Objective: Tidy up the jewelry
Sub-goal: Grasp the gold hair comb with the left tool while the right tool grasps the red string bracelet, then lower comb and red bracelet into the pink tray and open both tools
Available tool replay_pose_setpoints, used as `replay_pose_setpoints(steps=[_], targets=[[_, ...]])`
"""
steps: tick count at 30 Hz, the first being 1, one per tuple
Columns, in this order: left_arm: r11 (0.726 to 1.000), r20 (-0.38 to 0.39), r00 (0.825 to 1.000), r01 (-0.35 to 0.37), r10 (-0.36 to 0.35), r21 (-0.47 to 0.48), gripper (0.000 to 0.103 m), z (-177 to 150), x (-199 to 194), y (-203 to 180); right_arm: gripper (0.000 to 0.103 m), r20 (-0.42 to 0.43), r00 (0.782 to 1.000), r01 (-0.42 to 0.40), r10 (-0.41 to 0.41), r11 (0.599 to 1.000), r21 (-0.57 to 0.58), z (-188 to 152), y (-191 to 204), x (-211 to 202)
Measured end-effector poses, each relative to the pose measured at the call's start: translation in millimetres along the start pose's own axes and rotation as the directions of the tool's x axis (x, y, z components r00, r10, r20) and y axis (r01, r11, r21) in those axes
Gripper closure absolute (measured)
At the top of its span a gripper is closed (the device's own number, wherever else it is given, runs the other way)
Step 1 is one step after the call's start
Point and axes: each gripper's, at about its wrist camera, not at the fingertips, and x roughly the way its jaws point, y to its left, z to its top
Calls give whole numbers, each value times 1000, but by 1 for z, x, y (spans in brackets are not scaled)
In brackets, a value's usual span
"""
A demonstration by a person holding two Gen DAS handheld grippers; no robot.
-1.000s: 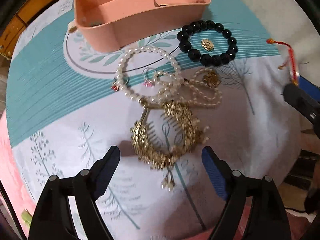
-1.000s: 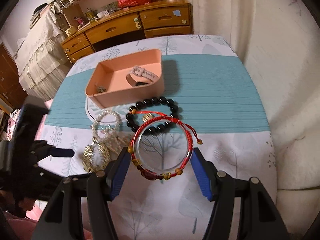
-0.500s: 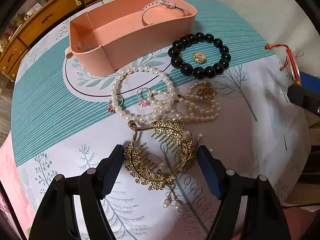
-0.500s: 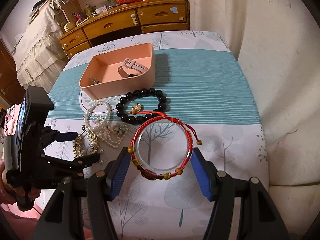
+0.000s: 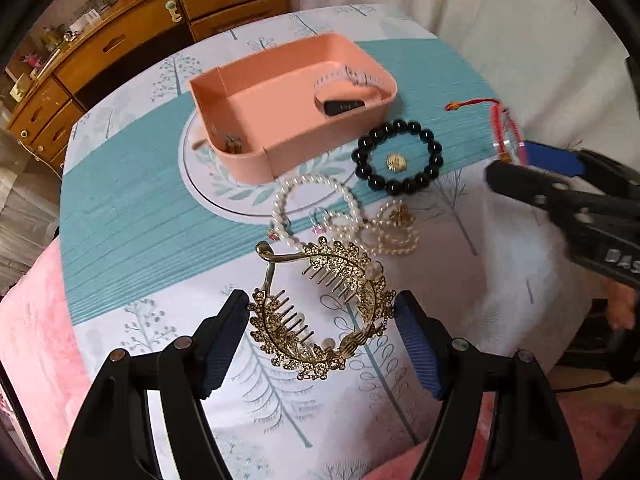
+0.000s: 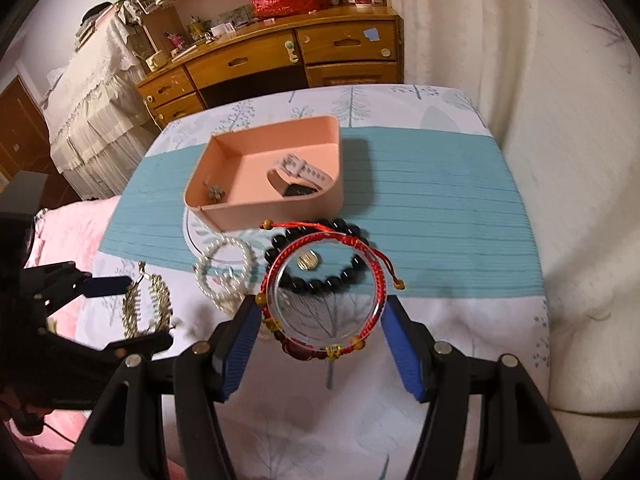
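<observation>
My left gripper (image 5: 320, 334) is shut on a gold hair comb (image 5: 320, 312) and holds it above the tree-print cloth; the comb (image 6: 148, 304) also shows between its fingers (image 6: 104, 286) in the right wrist view. My right gripper (image 6: 320, 322) is shut on a clear bangle wrapped with a red string bracelet (image 6: 324, 240), raised over the black bead bracelet (image 6: 344, 226). A pink tray (image 5: 328, 148) behind the jewelry holds a watch (image 5: 348, 80) and a small brooch (image 5: 234, 144). Pearl bracelets (image 5: 280, 208) and the black bead bracelet (image 5: 368, 168) lie on the cloth.
A gold charm (image 5: 396, 162) lies inside the black bead ring. A wooden dresser (image 6: 280, 60) stands past the table's far edge. A pale curtain (image 6: 540, 120) hangs on the right. A pink blanket (image 5: 32, 340) lies off the table's left edge.
My left gripper closed on the gold hair comb and lifted it off the cloth. My right gripper drifted slightly toward the tray, still holding the bangle.
</observation>
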Motion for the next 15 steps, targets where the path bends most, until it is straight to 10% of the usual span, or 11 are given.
replay_pose_setpoints(steps=[15], targets=[[978,183,983,46,-8,-203,30,91,-31,65,41,70,975,-221,210,942,253,76,-8,29]])
